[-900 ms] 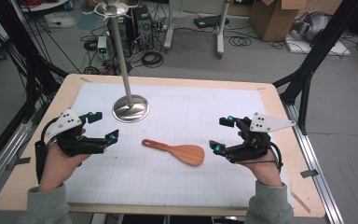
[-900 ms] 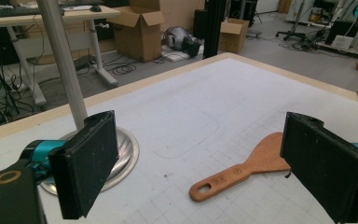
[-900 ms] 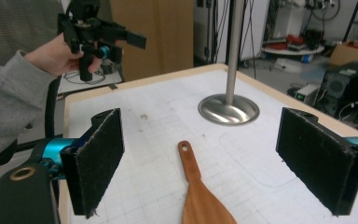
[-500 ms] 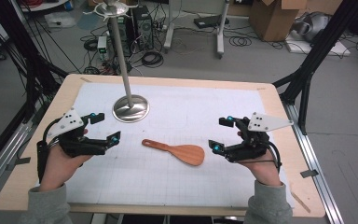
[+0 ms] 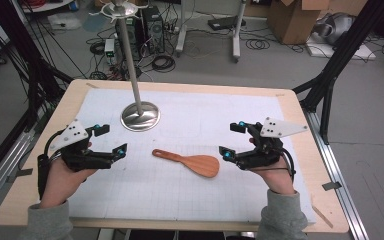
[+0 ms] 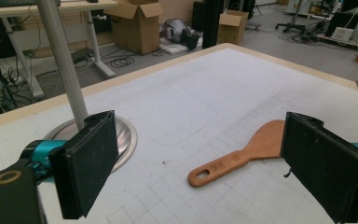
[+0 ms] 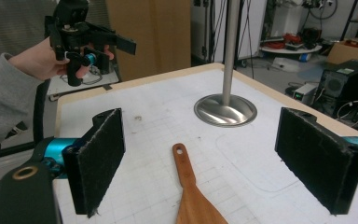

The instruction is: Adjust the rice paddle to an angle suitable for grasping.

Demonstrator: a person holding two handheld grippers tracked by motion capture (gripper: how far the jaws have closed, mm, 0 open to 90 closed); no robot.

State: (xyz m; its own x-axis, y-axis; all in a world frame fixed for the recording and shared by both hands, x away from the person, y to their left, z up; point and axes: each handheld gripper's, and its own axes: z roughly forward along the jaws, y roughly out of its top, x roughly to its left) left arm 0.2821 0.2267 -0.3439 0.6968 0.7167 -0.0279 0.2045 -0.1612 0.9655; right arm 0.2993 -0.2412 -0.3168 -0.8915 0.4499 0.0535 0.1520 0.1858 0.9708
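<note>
A wooden rice paddle (image 5: 189, 161) lies flat on the white gridded mat (image 5: 205, 115), its handle with the hanging hole pointing left. My left gripper (image 5: 111, 139) hovers left of the handle, jaws wide open and empty; in its own view (image 6: 205, 172) the paddle (image 6: 242, 154) lies ahead between the jaws. My right gripper (image 5: 232, 140) stands open just right of the paddle's blade, and in its view (image 7: 200, 172) the paddle (image 7: 189, 186) points away with the handle far. A metal stand (image 5: 140, 116) with a tall pole rises at the back left.
The stand's round base (image 6: 116, 135) lies close in front of the left gripper and beyond the paddle in the right gripper view (image 7: 225, 110). The wooden table edge (image 5: 300, 120) frames the mat. Cardboard boxes, cables and equipment lie on the floor beyond.
Both grippers have barely shifted; the paddle and stand have not moved.
</note>
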